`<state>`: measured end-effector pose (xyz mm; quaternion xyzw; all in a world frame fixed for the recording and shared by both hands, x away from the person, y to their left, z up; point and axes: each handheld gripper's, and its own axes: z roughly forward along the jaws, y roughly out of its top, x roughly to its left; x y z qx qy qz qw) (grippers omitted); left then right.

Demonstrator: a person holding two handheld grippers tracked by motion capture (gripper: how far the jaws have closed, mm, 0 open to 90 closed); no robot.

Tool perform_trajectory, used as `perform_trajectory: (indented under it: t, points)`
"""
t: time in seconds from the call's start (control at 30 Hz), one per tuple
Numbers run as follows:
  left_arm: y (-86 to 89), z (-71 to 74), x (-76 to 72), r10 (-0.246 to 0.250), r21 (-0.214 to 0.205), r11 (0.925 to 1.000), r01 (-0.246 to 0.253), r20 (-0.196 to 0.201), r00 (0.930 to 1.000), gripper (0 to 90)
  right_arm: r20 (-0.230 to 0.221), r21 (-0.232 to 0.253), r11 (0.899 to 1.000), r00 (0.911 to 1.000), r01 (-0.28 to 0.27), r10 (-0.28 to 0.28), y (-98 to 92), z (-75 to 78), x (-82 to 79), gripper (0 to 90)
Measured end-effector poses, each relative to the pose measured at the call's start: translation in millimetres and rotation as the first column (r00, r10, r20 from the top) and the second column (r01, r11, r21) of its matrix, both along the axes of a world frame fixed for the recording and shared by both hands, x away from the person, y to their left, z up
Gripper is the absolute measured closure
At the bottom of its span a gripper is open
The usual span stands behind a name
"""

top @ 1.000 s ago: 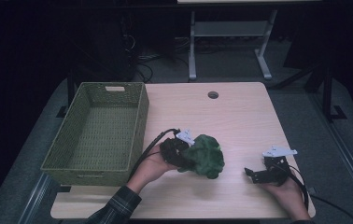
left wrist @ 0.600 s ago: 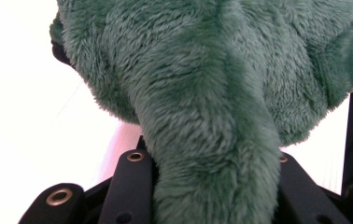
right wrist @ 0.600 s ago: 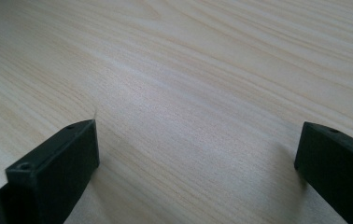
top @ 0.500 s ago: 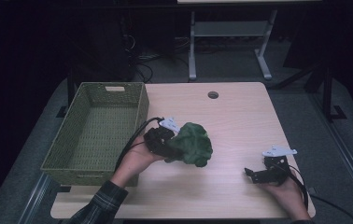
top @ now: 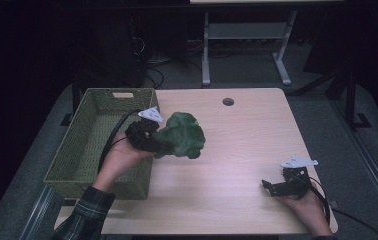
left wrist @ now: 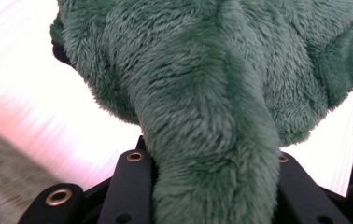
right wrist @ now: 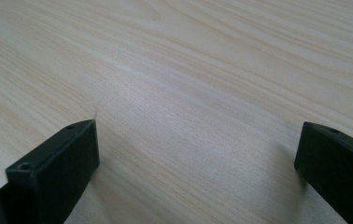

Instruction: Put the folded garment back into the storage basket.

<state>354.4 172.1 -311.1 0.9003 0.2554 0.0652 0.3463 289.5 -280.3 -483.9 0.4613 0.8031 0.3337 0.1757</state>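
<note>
**A:** The left gripper has its fingers pinching a fold of the green plush toy. In the left gripper view the fur bulges out between the two fingers, and the bulk of the plush toy hangs just beyond the tips, clear of the bench.

**B:** So the carry to the woven basket is the step in hand, I'd say. The basket sits just behind those fingers, on the hand's side, with its near wall under the wrist.

**A:** Then the grip matters most. Only a narrow fold lies between the fingers, and the heavy part of the toy dangles past them. I'd keep the squeeze even and avoid a quick swing, or the fold might slide out.

**B:** Agreed. I'd also lift the toy enough that its lowest part passes above the rim before the fingers travel over the basket's open middle.

**A:** And let go only once the toy hangs inside the walls, not across the rim.

**B:** What about the right gripper?

**A:** Its fingers are spread wide with nothing between them, just bare wood in front of the tips. It rests low on the bench, well apart from the toy, and can wait there.
</note>
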Motion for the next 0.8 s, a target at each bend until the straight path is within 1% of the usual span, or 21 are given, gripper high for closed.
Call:
perform_trajectory:
  t: [0.13, 0.27, 0.33, 0.4, 0.5, 0.63, 0.7, 0.8]
  points:
    - [17.4, 10.2, 0.6, 0.034, -0.004, 0.9994, -0.034, 0.017, 0.9993, 67.0, 0.0, 0.0, 1.0, 1.0, 0.0, 0.0, 0.0, 0.0, 0.0, 0.0]
    - [34.9, 17.9, 1.1, 0.077, -0.006, 0.997, -0.077, 0.033, 0.9965, 67.0, 0.0, 0.0, 1.0, 1.0, 0.0, 0.0, 0.0, 0.0, 0.0, 0.0]
    - [44.1, 20.1, 1.6, 0.096, -0.012, 0.9954, -0.095, 0.035, 0.9948, 67.0, 0.0, 0.0, 1.0, 1.0, 0.0, 0.0, 0.0, 0.0, 0.0, 0.0]
    - [52.8, 21.0, 1.7, 0.123, -0.016, 0.9924, -0.122, 0.039, 0.9917, 67.0, 0.0, 0.0, 1.0, 1.0, 0.0, 0.0, 0.0, 0.0, 0.0, 0.0]
    - [64.8, 20.1, 2.3, 0.149, -0.012, 0.9887, -0.149, 0.039, 0.988, 67.0, 0.0, 0.0, 1.0, 1.0, 0.001, -0.001, 0.1, 0.0, -0.1, 0.0]
    - [81.9, 17.8, 3.4, 0.195, -0.011, 0.9808, -0.195, 0.043, 0.9798, 67.0, 0.0, 0.0, 1.0, 1.0, 0.001, -0.001, 0.1, 0.0, -0.2, 0.0]
    - [90.8, 15.9, 4.2, 0.228, -0.014, 0.9737, -0.227, 0.048, 0.9725, 67.0, 0.001, 0.0, 1.0, 1.0, 0.001, -0.001, 0.1, -0.1, -0.1, 0.0]
    - [104.4, 12.2, 6.1, 0.264, -0.005, 0.9644, -0.265, 0.052, 0.963, 67.0, 0.0, -0.001, 1.0, 1.0, 0.001, -0.001, 0.1, 0.0, -0.2, 0.0]
